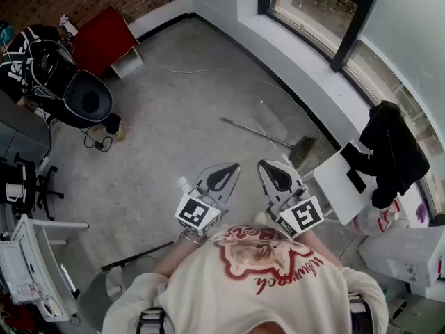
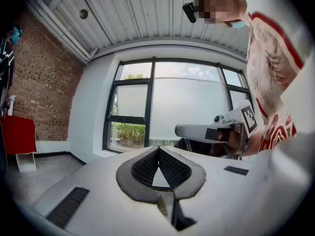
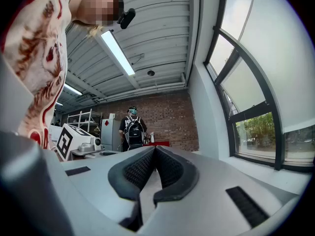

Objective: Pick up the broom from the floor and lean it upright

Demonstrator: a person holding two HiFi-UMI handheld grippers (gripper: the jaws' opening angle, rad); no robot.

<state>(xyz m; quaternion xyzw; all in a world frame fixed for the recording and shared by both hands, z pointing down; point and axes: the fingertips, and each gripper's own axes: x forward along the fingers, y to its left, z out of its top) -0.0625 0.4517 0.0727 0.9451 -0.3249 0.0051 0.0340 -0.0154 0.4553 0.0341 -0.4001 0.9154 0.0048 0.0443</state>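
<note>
— Where is the broom [image 1: 268, 138] lying?
— It is lying flat on the floor [image 1: 174, 110], ahead of the person and off to their right, with its brush end [image 1: 303, 152] sitting near the white table [image 1: 341, 186]
— Which way is the stick running?
— Slantwise, from the brush away toward the middle of the room, so it is crossing in front of both tools rather than pointing at them
— Are they gripping anything?
— No, the left gripper [image 1: 226, 172] and the right gripper [image 1: 272, 172] are both hovering with jaws pressed together on nothing, well apart from the broom
— Which is nearer?
— The right one, I am guessing, and its jaws are going to need opening first
</note>
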